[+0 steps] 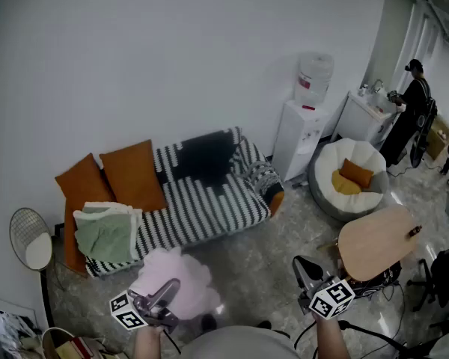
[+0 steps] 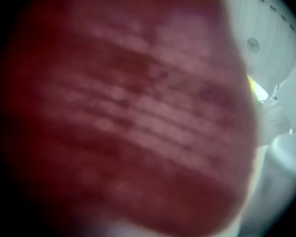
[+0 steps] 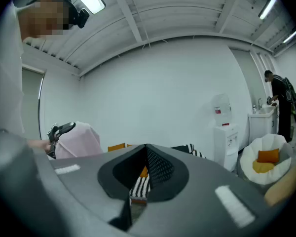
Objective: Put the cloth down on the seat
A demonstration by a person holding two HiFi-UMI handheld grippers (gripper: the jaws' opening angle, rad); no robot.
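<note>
Fingers (image 1: 167, 290) of L gripper (image 1: 159, 299): closed on pink cloth (image 1: 181, 275). The cloth is bunched and held in the air over the floor, just in front of the striped sofa (image 1: 209, 200); not on the seat. L gripper view: cloth covers nearly the whole lens.
R gripper (image 1: 305, 269): fingers together, nothing btwn them, well apart from cloth.
Containers: white beanbag chair (image 1: 337, 200) w/ orange cushion (image 1: 356, 172) and yellow cushion (image 1: 343, 185) in it; water bottle (image 1: 314, 77) atop white dispenser (image 1: 298, 140).
Sofa contents: 2 orange cushions (image 1: 133, 175) at L end, folded green/cream blankets (image 1: 105, 232) in front of them, dark throw (image 1: 206, 152) on backrest. Seat middle bare.
Nearby: round wooden worktop (image 1: 376, 242) beside R gripper; floor fan (image 1: 28, 238) L of sofa; person (image 1: 408, 111) at sink, far R.
</note>
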